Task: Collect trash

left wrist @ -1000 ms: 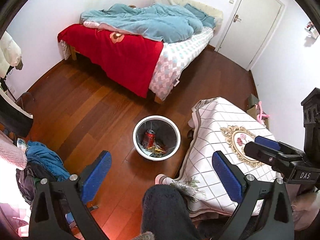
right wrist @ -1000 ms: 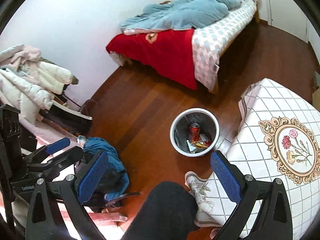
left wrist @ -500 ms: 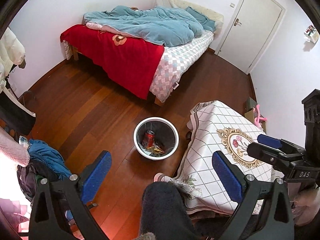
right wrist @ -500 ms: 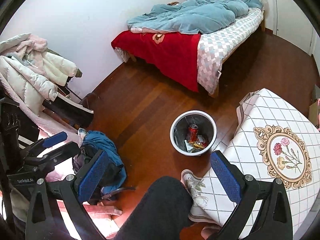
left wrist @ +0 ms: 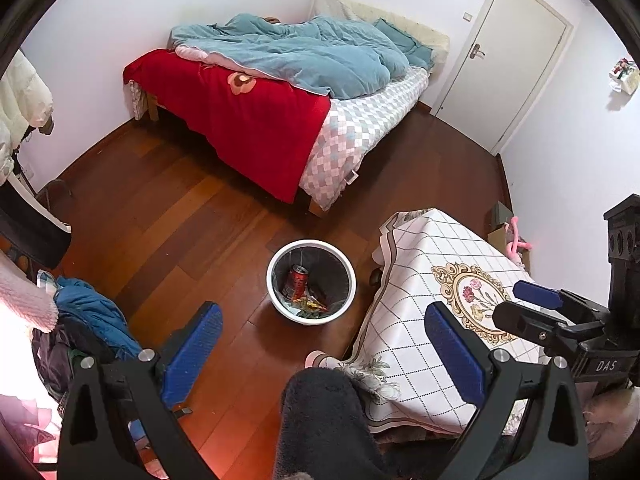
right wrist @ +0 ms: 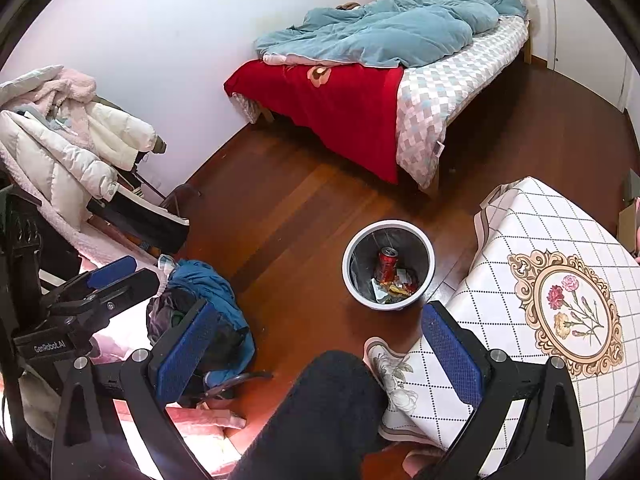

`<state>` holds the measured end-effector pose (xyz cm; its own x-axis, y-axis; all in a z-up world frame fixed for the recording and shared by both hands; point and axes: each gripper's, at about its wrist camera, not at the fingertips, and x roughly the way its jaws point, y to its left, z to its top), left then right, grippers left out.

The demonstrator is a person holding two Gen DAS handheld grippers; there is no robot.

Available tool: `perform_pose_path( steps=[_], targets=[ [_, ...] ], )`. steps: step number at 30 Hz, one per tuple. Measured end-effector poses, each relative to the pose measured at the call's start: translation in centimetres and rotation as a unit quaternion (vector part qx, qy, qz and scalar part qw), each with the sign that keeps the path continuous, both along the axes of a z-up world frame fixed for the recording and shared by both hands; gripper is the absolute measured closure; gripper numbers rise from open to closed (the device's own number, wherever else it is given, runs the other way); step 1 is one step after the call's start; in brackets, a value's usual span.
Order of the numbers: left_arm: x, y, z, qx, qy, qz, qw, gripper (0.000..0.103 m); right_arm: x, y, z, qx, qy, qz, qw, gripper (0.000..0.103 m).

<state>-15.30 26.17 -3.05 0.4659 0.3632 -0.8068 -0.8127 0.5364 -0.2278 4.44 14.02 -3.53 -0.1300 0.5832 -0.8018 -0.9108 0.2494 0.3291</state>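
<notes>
Grippers raised, both empty.
Left gripper [left wrist: 322, 346] and right gripper [right wrist: 318, 342] gape wide; trash bin [left wrist: 311, 282] at twelve o'clock holds red can [left wrist: 296, 278].

Both grippers' jaws wide apart, empty.

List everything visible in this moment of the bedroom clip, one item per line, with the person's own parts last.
Trash bin: one, white rim, dark liner, on the wood floor between bed and table.
Soda can: one, red, inside the bin.
Wrappers: a few, mixed colours, at the bin's bottom.
Bed: one, checked sheet, against the far wall.
Duvet: one, blue, on the bed.
Blanket: one, red, hanging over the bed's side.
Table: one, white grid cloth with floral medallion, right of the bin.
Door: one, white, shut, far right corner.
Coats: several, white and pink, piled at left.
Blue garment: one, on the floor at left.
Person's leg: dark trousers, bottom centre.
Left claw: open, empty.
Right claw: open, empty.
</notes>
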Motion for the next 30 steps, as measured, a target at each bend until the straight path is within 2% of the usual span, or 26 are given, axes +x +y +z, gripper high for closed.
perform_pose_path(
  steps=[30],
  targets=[
    [0.2, -1.2, 0.6, -0.001, -0.003, -0.012, 0.9999, 0.000, -1.2, -0.6, 0.5, -0.005, -0.004, 0.010, 1.000, 0.000]
  ],
)
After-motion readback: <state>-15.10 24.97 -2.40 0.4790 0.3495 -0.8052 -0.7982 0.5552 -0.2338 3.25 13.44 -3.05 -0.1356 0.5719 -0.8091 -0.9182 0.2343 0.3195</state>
